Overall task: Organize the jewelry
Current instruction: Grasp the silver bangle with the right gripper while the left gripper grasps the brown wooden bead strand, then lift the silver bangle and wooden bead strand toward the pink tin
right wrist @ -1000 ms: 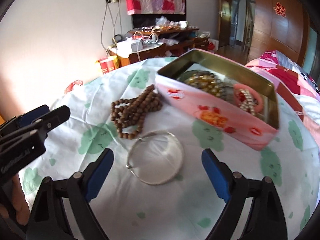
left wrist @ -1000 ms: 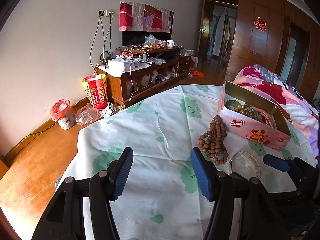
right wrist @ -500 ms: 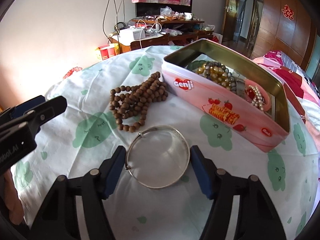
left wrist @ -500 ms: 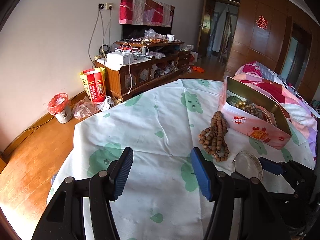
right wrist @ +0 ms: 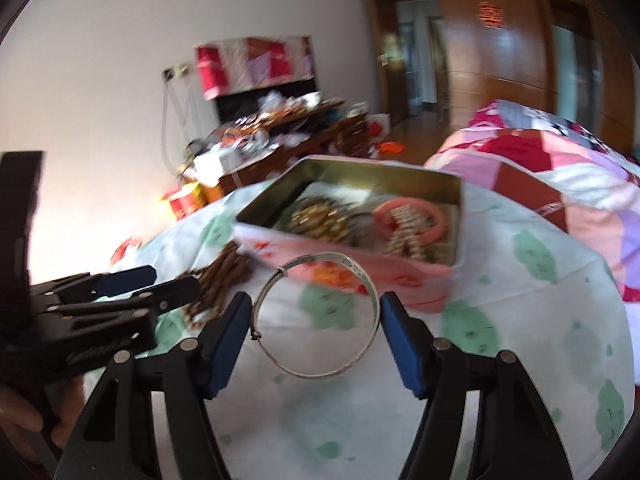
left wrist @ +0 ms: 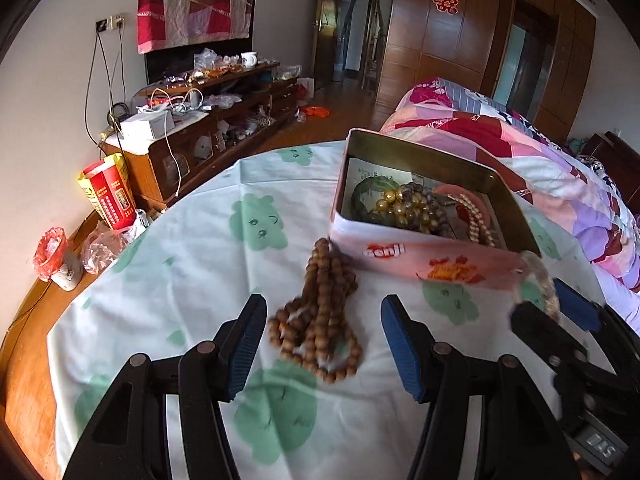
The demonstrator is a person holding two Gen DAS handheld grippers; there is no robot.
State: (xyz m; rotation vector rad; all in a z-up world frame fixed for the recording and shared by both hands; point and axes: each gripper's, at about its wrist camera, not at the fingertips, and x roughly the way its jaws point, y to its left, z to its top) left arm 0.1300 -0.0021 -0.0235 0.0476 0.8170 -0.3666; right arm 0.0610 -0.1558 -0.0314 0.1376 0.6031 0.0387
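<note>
My right gripper is shut on a silver bangle, held tilted above the tablecloth in front of the pink tin. The tin holds gold beads, a pink ring and pearl strands; it also shows in the left wrist view. A brown wooden bead string lies on the cloth beside the tin's left corner. My left gripper is open, with its fingers either side of the bead string and just above it. The right gripper with the blurred bangle shows at the right of that view.
The round table has a white cloth with green prints. A patchwork quilt lies on the bed behind the tin. A cluttered wooden cabinet, red bags and a bin stand by the far wall.
The right gripper closed on the bangle and lifted it off the cloth toward the tin. The left gripper moved right and forward over the wooden bead string.
</note>
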